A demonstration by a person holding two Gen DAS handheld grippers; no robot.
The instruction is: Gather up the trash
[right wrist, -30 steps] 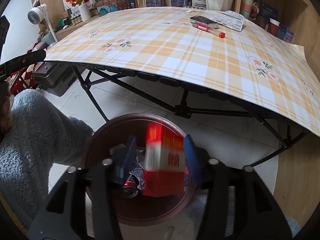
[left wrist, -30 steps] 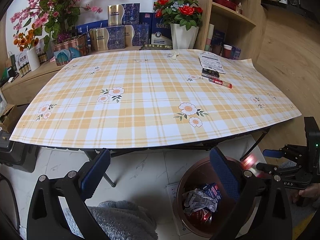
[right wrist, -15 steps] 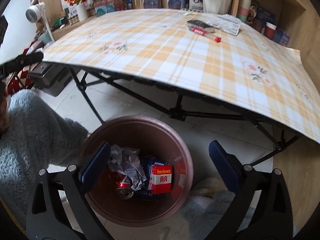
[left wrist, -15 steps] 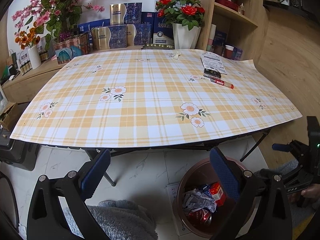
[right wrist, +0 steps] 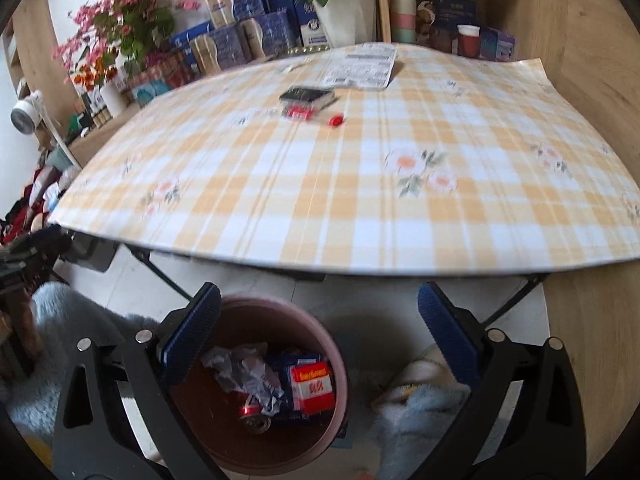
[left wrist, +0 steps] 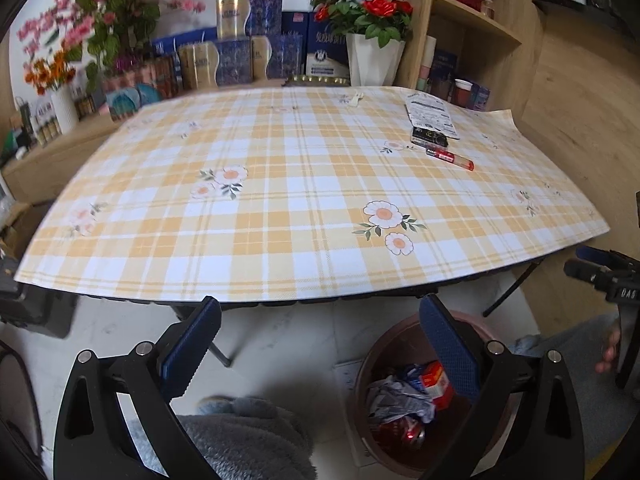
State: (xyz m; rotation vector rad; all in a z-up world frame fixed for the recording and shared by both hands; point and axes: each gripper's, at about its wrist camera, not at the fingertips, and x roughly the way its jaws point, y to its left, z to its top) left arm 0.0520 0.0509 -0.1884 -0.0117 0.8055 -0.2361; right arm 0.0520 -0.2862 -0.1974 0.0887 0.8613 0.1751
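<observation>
Right claw (right wrist: 319, 334) released, jaws just opened wide, nothing between them, red box (right wrist: 313, 387) lying below in the bin (right wrist: 280, 306), left claw (left wrist: 320, 346) also released

Left gripper (left wrist: 316, 344) agape, bin (left wrist: 400, 444) below, checked table (left wrist: 312, 208)

You can read "DAS" in white letters on the black frame of the right gripper (left wrist: 624, 293), at the edge of the left wrist view. The red-and-white carton (right wrist: 312, 386) in the round brown plastic bin (right wrist: 336, 360) carries lettering too blurred to read.
</observation>
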